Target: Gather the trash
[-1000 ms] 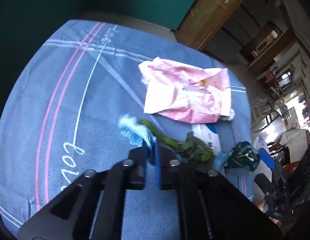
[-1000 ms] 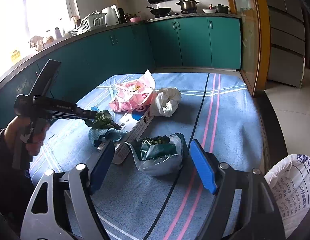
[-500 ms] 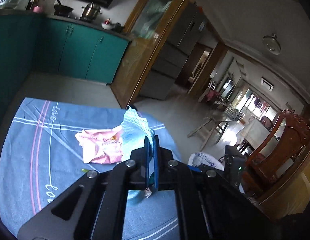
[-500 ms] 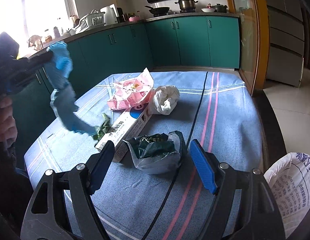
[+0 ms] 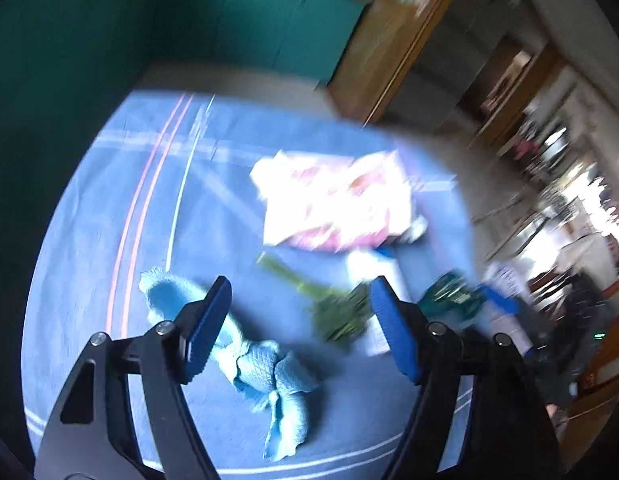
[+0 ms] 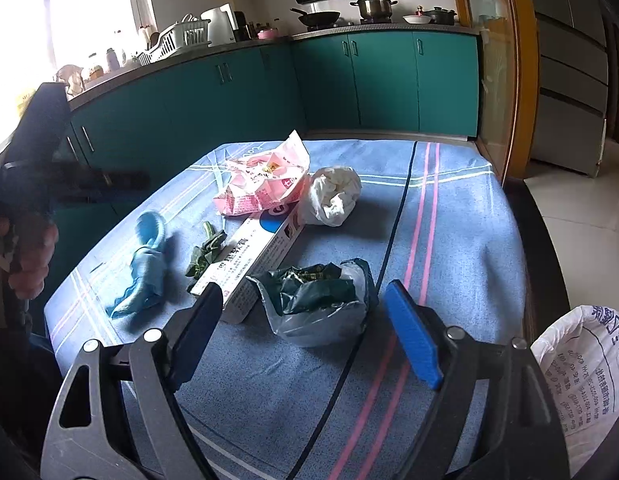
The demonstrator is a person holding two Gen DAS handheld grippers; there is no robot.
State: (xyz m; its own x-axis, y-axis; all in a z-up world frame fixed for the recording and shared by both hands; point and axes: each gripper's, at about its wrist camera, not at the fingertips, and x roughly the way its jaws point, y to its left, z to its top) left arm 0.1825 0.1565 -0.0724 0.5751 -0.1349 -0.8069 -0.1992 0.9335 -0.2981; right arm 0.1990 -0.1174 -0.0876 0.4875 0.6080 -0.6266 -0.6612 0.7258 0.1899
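Observation:
A light blue cloth (image 5: 265, 372) lies crumpled on the blue tablecloth (image 5: 109, 208), just below my open, empty left gripper (image 5: 299, 320); it also shows in the right wrist view (image 6: 147, 264). A green vegetable stalk (image 6: 207, 254), a long white box (image 6: 255, 262), a pink wrapper (image 6: 265, 182), a white crumpled bag (image 6: 333, 196) and a clear bag of green scraps (image 6: 321, 296) lie on the table. My right gripper (image 6: 305, 332) is open and empty, just in front of the scraps bag. The left view is blurred.
A white woven sack (image 6: 577, 376) stands open beside the table at the lower right. Teal kitchen cabinets (image 6: 349, 80) line the back and left. The table's right edge drops to a tiled floor (image 6: 581, 216).
My left gripper lifted the blue cloth up off the vegetable stalk, then opened and dropped it on the table's left side. The right gripper has not moved.

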